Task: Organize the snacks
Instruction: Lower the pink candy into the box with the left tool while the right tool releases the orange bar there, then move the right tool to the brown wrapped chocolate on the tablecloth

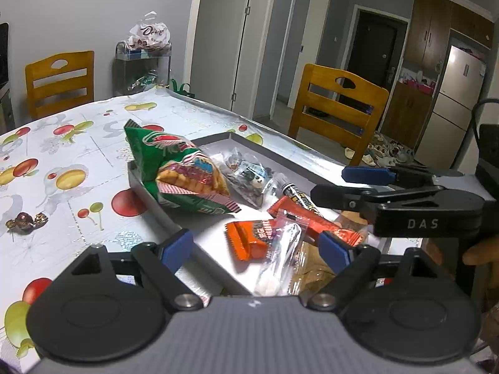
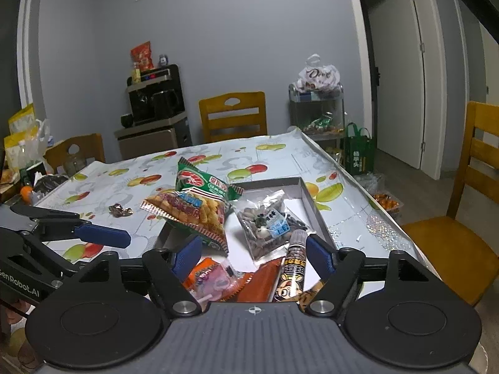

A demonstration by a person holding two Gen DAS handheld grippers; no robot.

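Fingers of left gripper [image 1: 254, 247] and right gripper [image 2: 253, 255] spread wide, empty, above snacks [image 1: 249, 240]

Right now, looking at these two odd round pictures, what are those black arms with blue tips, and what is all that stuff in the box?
No robot here: a person holds a handheld gripper in each hand, each with its own camera looking along its fingers. One picture is from the left gripper, the other from the right gripper. Both stand open and hold nothing. Below them a shallow grey tray on the fruit-print table holds snacks: a green crisp bag, a clear bag of seeds, orange packets. One wrapped candy lies outside.
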